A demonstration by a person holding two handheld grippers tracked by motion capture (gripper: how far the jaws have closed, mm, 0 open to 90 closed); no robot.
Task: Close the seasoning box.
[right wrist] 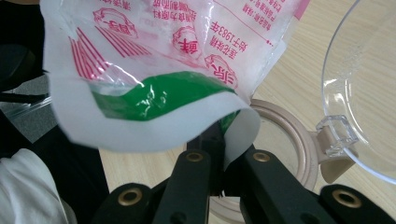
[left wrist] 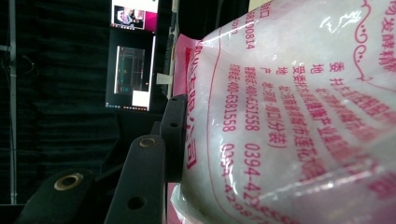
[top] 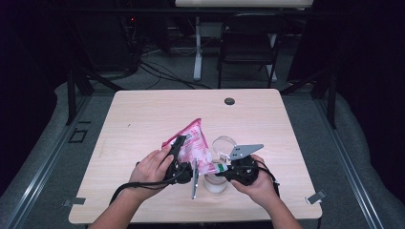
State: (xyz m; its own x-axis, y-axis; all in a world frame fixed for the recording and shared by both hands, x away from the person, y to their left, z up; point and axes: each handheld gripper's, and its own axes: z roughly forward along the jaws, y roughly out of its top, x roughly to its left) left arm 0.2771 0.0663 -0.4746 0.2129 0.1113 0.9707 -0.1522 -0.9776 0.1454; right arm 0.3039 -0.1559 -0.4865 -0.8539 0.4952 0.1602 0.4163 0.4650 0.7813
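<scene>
high view: a light wooden table [top: 143, 114] takes the middle of the frame. just below centre a pink and white bag [top: 191, 143] is held up between two hands, its point toward the upper middle. the left hand [top: 152, 168] comes in from the lower left with the left gripper [top: 179, 143] laid along the bag's left edge; the right hand [top: 260, 183] comes in from the lower right with the right gripper [top: 220, 168] at the bag's lower right corner. under that corner stands a round container [top: 215, 183] with a clear hinged lid [top: 224, 143] swung open just right of the bag. a small dark disc [top: 229, 101] lies near the table's far edge, and a chair [top: 248, 43] stands beyond at the top.

left gripper view: the bag [left wrist: 299, 121] covers the right side of the frame, red print sideways on cloudy white plastic. one black jaw, lower centre, presses flat on the bag's edge; the other jaw is hidden behind the bag, so the left gripper [left wrist: 173, 140] is clamped on the bag. lit screens [left wrist: 133, 70] sit upper left against dark curtains, which the high view lacks.

right gripper view: the right gripper [right wrist: 224, 161], bottom centre, has its jaws nearly together on the bag's [right wrist: 187, 56] white flap below a green band [right wrist: 159, 95], detail too small in the high view. the container's beige rim [right wrist: 289, 135] lies right of centre, its clear lid [right wrist: 359, 88] at the right edge.
</scene>
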